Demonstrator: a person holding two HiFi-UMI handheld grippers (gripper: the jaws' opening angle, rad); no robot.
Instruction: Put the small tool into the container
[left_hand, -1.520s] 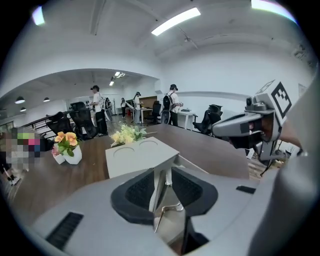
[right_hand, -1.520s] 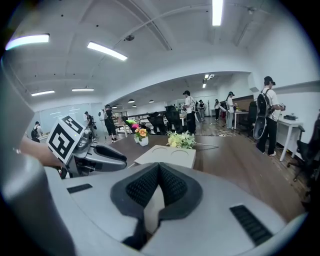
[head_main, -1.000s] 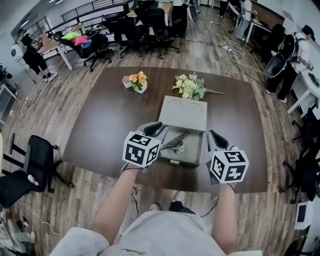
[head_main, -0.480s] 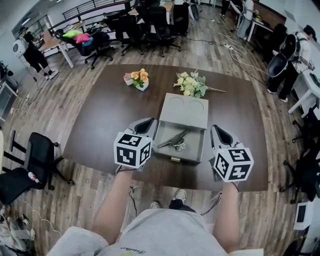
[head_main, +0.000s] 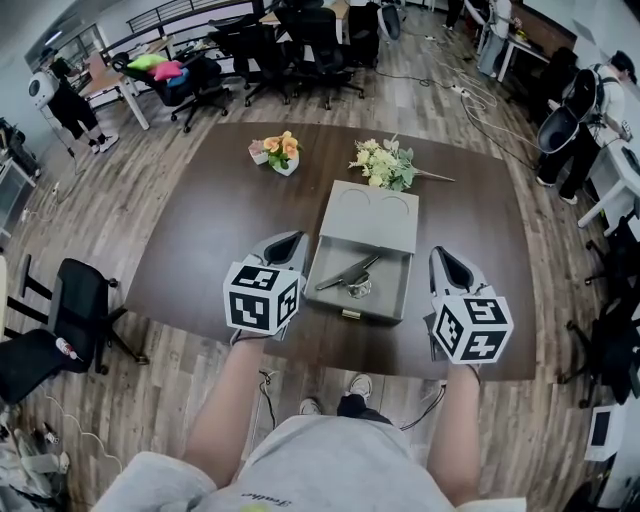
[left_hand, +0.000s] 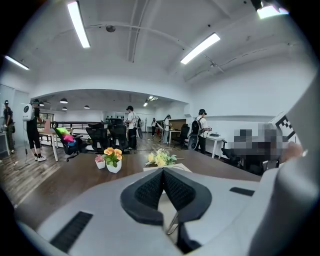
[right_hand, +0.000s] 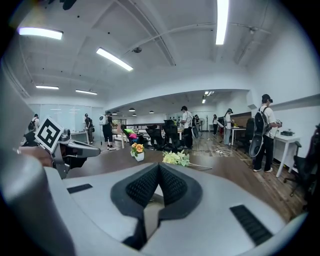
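A grey box (head_main: 325, 282) stands open mid-table in the head view, its lid (head_main: 372, 212) laid flat on the far side. The small dark tool (head_main: 348, 272) lies aslant inside it, beside a small shiny piece (head_main: 358, 291). My left gripper (head_main: 283, 244) hovers just left of the box, shut and empty. In the left gripper view its pads (left_hand: 151, 187) meet with nothing between them. To the right of the box, my right gripper (head_main: 446, 263) is also shut and empty. Its pads (right_hand: 171, 184) touch in the right gripper view.
A small pot of orange flowers (head_main: 281, 154) and a pale bouquet (head_main: 387, 165) lie on the dark table (head_main: 215, 235) beyond the box. Office chairs (head_main: 300, 40) and standing people ring the room. A black chair (head_main: 78, 312) stands near the table's left front corner.
My left gripper has drawn back to the left, off the box, and its jaws have closed. The tool stays in the box. The right gripper has shifted slightly right.
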